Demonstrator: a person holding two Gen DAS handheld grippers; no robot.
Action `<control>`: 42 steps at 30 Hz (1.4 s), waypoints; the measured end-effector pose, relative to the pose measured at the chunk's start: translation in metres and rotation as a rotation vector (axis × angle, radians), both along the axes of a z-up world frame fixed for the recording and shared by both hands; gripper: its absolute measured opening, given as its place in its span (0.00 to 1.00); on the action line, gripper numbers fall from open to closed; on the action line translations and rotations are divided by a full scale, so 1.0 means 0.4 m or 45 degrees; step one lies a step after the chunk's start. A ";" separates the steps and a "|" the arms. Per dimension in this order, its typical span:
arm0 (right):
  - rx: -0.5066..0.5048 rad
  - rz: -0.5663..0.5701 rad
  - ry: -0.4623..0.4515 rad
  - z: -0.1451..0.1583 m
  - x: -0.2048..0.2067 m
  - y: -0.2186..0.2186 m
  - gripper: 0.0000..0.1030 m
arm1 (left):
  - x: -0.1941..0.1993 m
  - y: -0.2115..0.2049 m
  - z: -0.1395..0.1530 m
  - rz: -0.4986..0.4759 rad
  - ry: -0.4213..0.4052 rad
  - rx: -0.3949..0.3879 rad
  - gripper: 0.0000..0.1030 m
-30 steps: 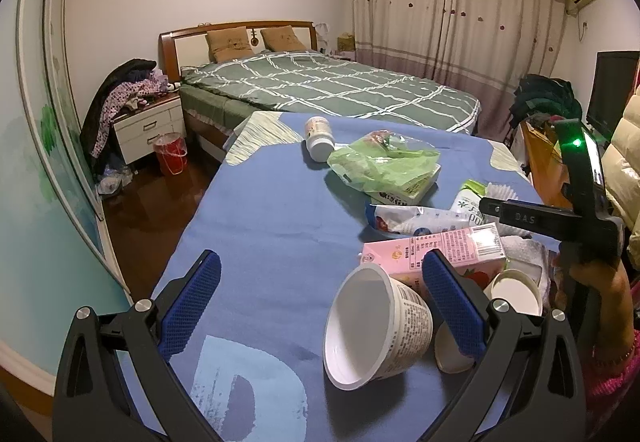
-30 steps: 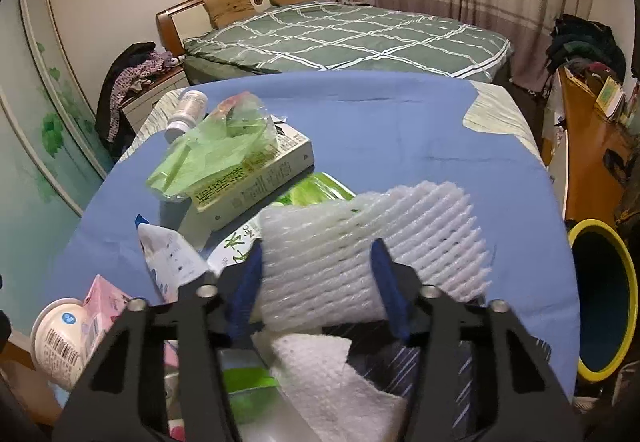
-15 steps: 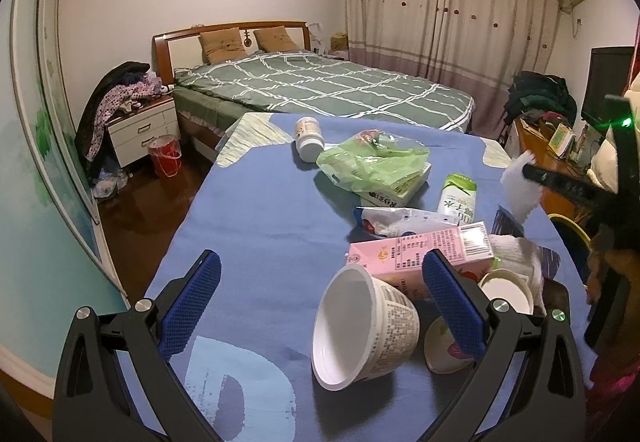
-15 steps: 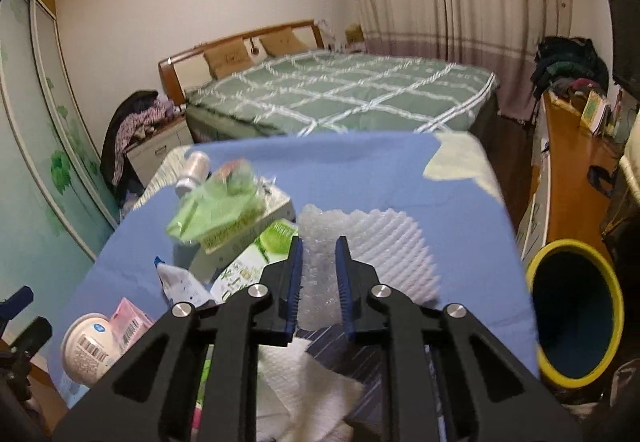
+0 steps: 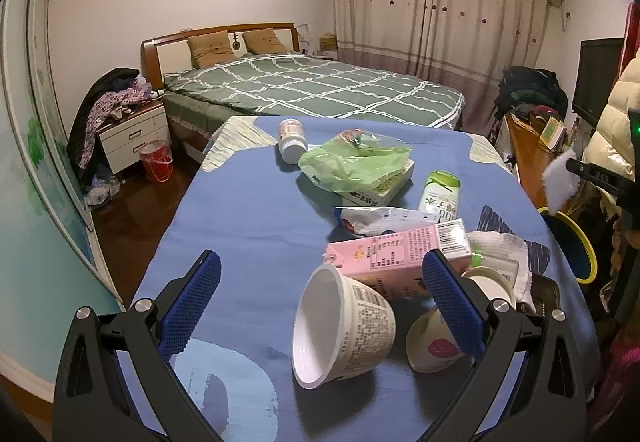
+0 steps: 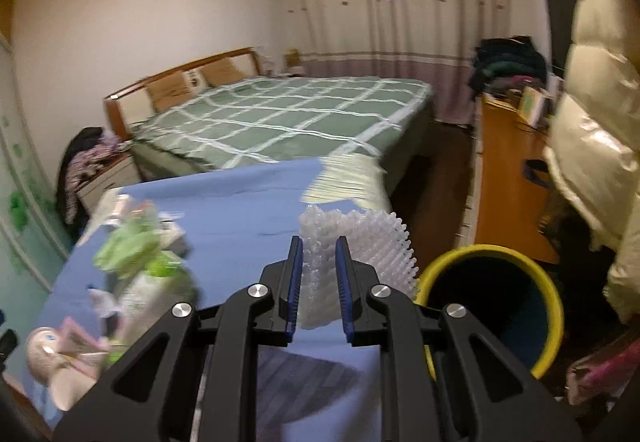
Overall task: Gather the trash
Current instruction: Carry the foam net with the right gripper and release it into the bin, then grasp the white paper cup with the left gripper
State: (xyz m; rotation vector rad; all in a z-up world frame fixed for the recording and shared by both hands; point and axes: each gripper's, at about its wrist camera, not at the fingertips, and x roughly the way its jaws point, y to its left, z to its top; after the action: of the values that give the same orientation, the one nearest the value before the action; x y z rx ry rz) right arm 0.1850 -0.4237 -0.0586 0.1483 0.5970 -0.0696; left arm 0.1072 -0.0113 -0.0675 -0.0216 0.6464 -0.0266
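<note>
My right gripper (image 6: 319,274) is shut on a white foam net sleeve (image 6: 360,242) and holds it in the air by the table's right edge, just left of a yellow-rimmed bin (image 6: 492,302). The sleeve (image 5: 560,184) and bin (image 5: 576,242) also show at the right of the left wrist view. My left gripper (image 5: 320,302) is open above the blue table (image 5: 248,218), around a tipped white paper cup (image 5: 340,326). A pink carton (image 5: 400,258) lies behind the cup.
More trash lies on the table: a small cup (image 5: 432,346), a white tissue (image 5: 500,246), a green-white carton (image 5: 440,194), a foil packet (image 5: 380,218), a green bag on a box (image 5: 356,162), a white bottle (image 5: 292,140). A bed (image 5: 320,90) stands behind.
My right gripper closed on the foam net sleeve, lifted it off the table and carried it right toward the yellow-rimmed bin. My left gripper stayed open over the cup.
</note>
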 end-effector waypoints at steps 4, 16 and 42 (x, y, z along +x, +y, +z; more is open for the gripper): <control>-0.015 -0.112 0.051 -0.041 0.011 -0.115 0.16 | 0.003 -0.015 0.000 -0.013 0.005 0.003 0.97; 0.038 -0.234 0.237 -0.201 0.083 -0.314 0.22 | 0.010 -0.048 -0.002 -0.028 0.018 0.019 0.97; 0.121 -0.123 0.063 -0.106 -0.064 -0.169 0.53 | 0.009 -0.008 -0.116 -0.023 0.132 0.051 0.97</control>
State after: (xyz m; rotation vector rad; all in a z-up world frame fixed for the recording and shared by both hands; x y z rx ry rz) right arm 0.1594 -0.4912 -0.1010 0.2683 0.6427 -0.1388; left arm 0.1108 -0.0143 -0.1140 0.0219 0.7505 -0.0298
